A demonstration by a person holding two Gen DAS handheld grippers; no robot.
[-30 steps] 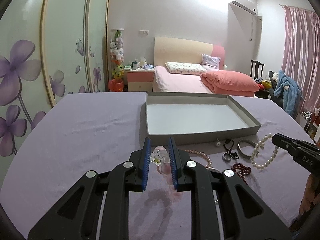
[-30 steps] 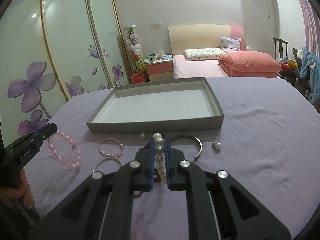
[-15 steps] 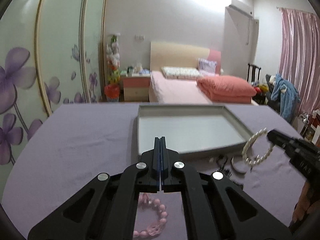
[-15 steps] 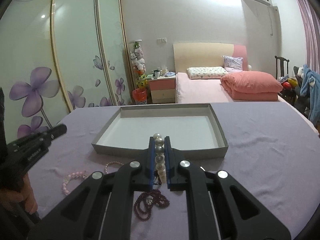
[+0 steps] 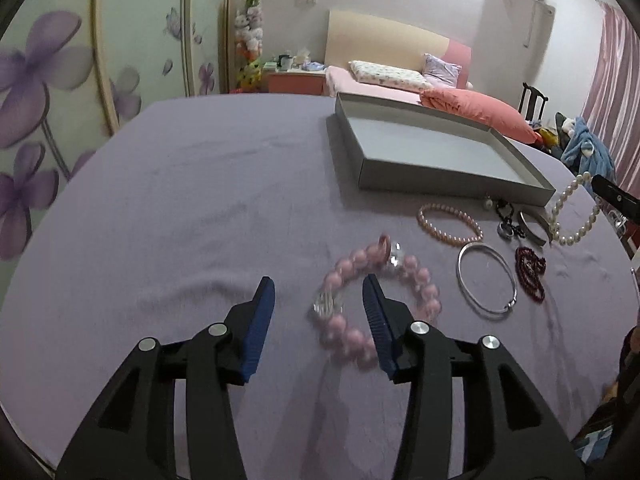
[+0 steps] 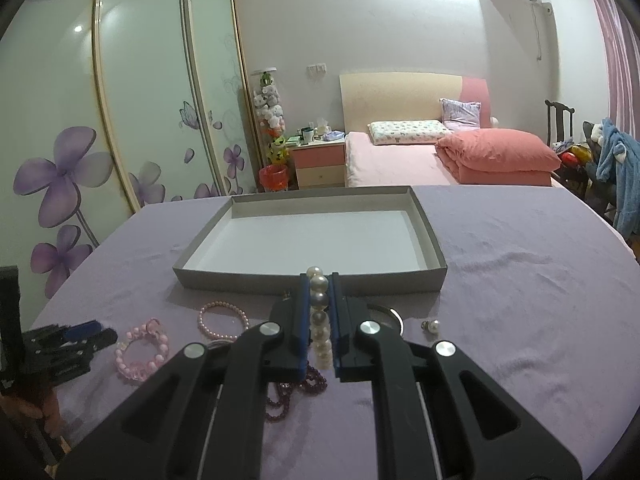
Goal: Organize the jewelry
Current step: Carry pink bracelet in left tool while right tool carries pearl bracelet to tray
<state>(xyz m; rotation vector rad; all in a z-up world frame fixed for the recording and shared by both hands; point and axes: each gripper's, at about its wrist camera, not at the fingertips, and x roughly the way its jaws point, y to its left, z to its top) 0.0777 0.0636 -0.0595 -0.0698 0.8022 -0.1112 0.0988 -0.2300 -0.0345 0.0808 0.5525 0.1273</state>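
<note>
Ahead of both grippers on the purple tablecloth (image 5: 200,200): shallow grey box (image 6: 308,280), open. Just beyond the left gripper (image 5: 318,292), jaws opening and pressing nothing: pink bead bracelet (image 5: 360,280) flat on the cloth, partly between the tips; to its right, silver bangle (image 5: 486,278), small pink bracelet (image 5: 450,224), dark red beads (image 5: 530,266). Pinched tight in the right gripper (image 6: 320,316): white pearl strand (image 6: 320,320).
</note>
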